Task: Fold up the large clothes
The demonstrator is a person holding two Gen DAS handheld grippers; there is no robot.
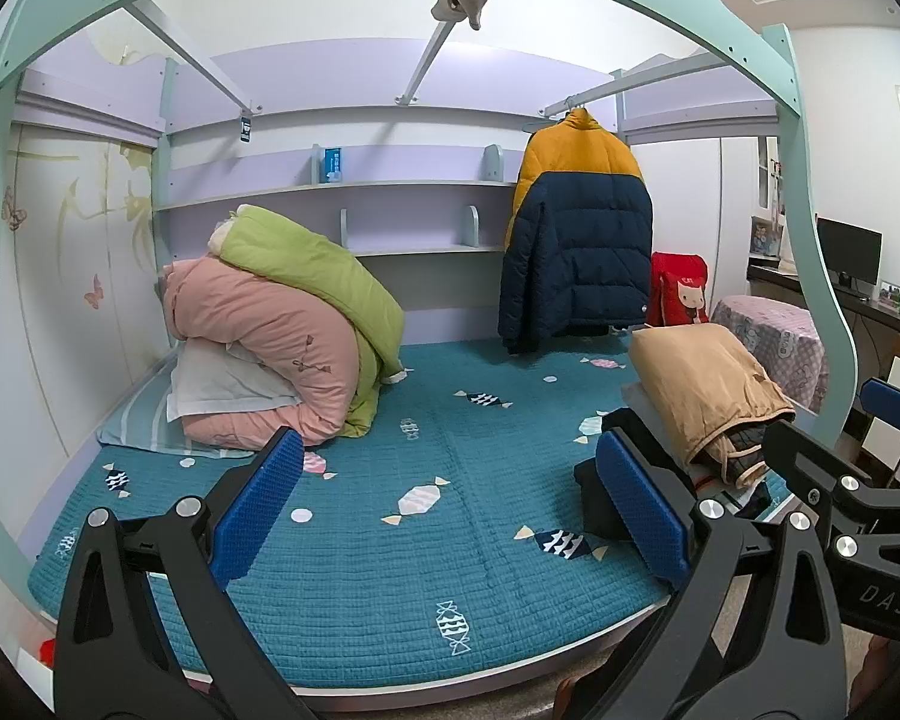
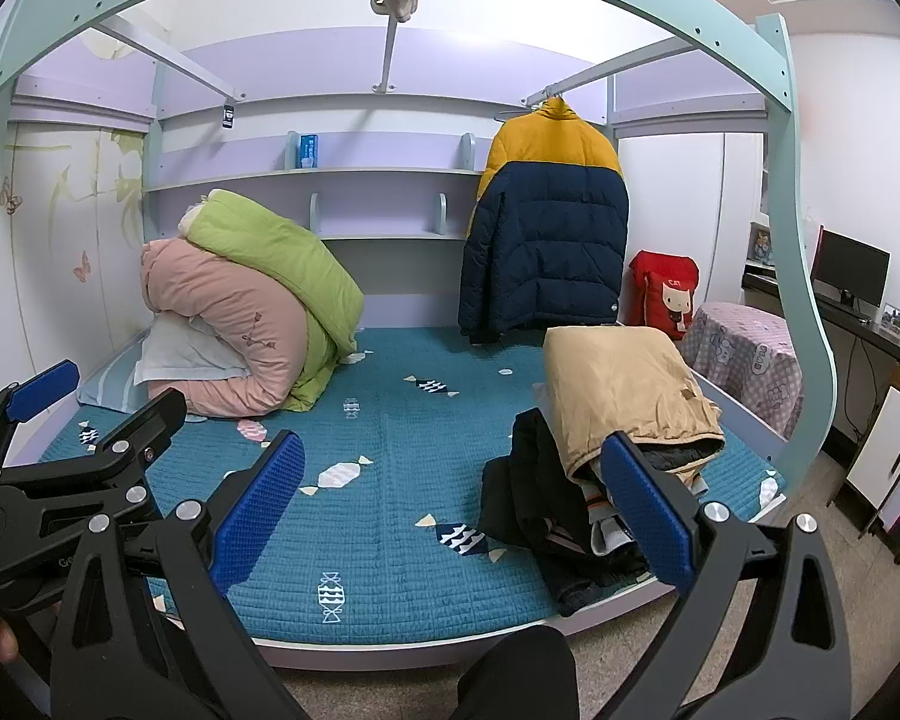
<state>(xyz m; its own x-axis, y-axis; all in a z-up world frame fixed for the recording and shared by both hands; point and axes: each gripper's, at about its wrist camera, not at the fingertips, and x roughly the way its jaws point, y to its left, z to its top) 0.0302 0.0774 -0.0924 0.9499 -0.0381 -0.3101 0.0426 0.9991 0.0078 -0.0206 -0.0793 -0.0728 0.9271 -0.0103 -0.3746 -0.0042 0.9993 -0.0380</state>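
- Left gripper point(image 1: 450, 510): jaws spread wide, empty, held above the foot of the teal bed cover point(image 1: 390, 570).
- Right gripper point(image 2: 453, 510): jaws likewise apart, holding nothing.
- Yellow-and-navy puffer jacket point(image 2: 546, 234): hangs from a rail point(image 2: 618, 69) at the head of the bed; its hanger is hidden.
- Tan folded garment point(image 2: 624, 384): tops a dark clothes pile point(image 2: 540, 504), whose items are indistinguishable and partly masked by the blue pad.
- Rolled quilts point(image 1: 282, 324): far left.

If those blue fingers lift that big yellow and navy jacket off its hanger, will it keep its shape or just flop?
The jacket would probably flop: it hangs limp, sleeves dangling. Its puffy quilted panels suggest it is light for its bulk. The smooth-looking shell may slip between the fingers, so a pinch at the collar seems safer.
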